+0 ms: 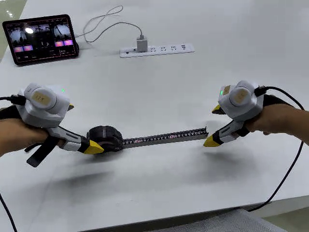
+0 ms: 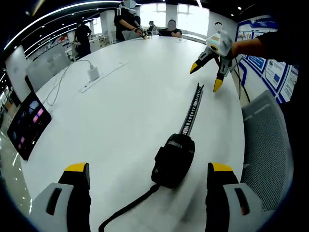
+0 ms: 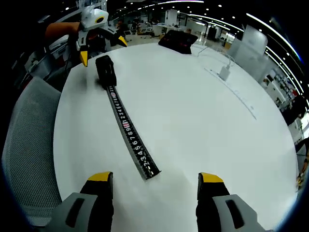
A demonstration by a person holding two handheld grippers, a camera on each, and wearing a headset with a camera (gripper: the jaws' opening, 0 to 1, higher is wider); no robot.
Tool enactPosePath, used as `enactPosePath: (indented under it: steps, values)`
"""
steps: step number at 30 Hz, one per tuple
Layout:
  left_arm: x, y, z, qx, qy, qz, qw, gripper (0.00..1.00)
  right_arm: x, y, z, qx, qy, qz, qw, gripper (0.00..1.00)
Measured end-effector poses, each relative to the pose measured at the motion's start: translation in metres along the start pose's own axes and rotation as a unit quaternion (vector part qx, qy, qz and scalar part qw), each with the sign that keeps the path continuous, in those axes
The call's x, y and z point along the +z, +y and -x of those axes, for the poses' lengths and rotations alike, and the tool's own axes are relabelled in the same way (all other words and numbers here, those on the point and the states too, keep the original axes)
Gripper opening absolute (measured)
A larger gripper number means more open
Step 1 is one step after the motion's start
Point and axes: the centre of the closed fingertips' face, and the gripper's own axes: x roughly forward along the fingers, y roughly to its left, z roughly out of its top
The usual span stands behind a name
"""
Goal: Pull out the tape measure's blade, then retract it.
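Black round-cased tape measure (image 1: 105,137) lay on white tabletop (image 1: 159,82), its dark numbered blade (image 1: 166,137) drawn out flat toward R gripper (image 3: 155,177). L gripper (image 2: 148,168) jaws were spread wide, flanking the case w/o clamping it. R gripper jaws were likewise spread, blade tip just ahead, ungripped.
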Motion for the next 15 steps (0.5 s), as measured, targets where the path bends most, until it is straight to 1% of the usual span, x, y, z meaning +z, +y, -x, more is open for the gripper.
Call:
enactPosePath:
  steps: [2,3,6,7,9,12,13,14,15]
  values:
    - [-0.001,-0.002,0.002,-0.007,-0.007,0.032,0.9994,0.99,-0.004,0.003,0.001,0.002,-0.001,-0.008,1.0000,0.69]
    - [0.001,0.002,0.004,-0.001,-0.017,0.039,0.9991,0.99,-0.007,0.004,0.002,0.001,-0.002,-0.014,0.9999,0.70]
    - [0.002,0.007,0.008,0.007,-0.039,0.054,0.9977,0.99,-0.009,0.004,0.006,-0.006,-0.013,-0.032,0.9994,0.74]
    - [0.002,0.011,0.009,0.020,-0.044,0.057,0.9972,0.99,-0.010,0.004,0.008,-0.009,-0.017,-0.035,0.9992,0.75]
    - [0.005,0.018,0.014,0.046,-0.064,0.047,0.9958,0.99,-0.010,0.004,0.012,-0.016,-0.027,-0.039,0.9987,0.78]
    - [0.005,0.021,0.019,0.057,-0.082,0.070,0.9925,0.99,-0.009,0.000,0.020,-0.034,-0.046,-0.048,0.9972,0.82]
    - [0.002,0.024,0.021,0.070,-0.083,0.075,0.9912,0.99,-0.007,-0.001,0.024,-0.040,-0.060,-0.051,0.9961,0.84]
    - [0.001,0.026,0.022,0.075,-0.087,0.077,0.9904,0.99,-0.007,0.000,0.026,-0.042,-0.068,-0.055,0.9953,0.86]
    - [-0.001,0.026,0.024,0.079,-0.088,0.079,0.9899,0.99,-0.009,0.001,0.027,-0.043,-0.070,-0.064,0.9946,0.90]
